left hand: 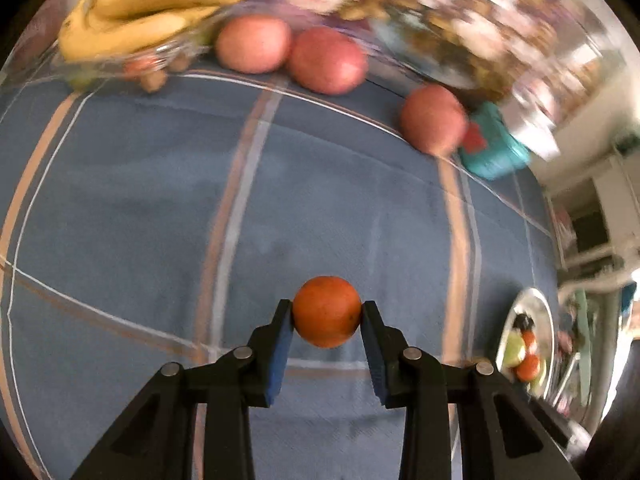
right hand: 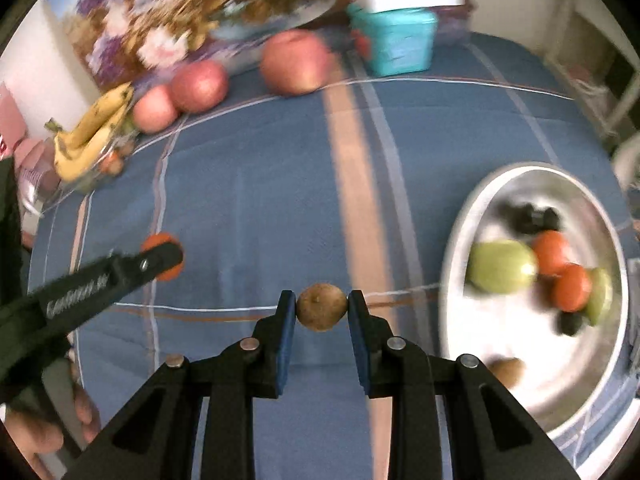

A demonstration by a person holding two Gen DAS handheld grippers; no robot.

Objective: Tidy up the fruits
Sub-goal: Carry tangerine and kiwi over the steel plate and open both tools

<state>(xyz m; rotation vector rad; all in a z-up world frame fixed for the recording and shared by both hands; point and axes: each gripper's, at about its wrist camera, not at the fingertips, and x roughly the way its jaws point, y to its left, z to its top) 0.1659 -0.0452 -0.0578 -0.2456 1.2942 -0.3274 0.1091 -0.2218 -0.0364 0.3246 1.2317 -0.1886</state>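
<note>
Fruits are in both grippers. The left gripper (left hand: 327, 312) has its fingers clamped on a small orange (left hand: 327, 311), above the blue checked cloth (left hand: 140, 200) that covers the bench. The right gripper (right hand: 322, 307) has its fingers clamped on a small brown fruit (right hand: 322, 307).

Only the right wrist view shows clearly the metal plate (right hand: 520, 392), just to the right, with a green fruit (right hand: 502, 266), two orange ones and dark pieces on it. It also shows the left gripper from the side.

Farther away, both views show three apples (left hand: 327, 60) and bananas (left hand: 152, 12) on a glass dish, and a teal box (right hand: 396, 42).
</note>
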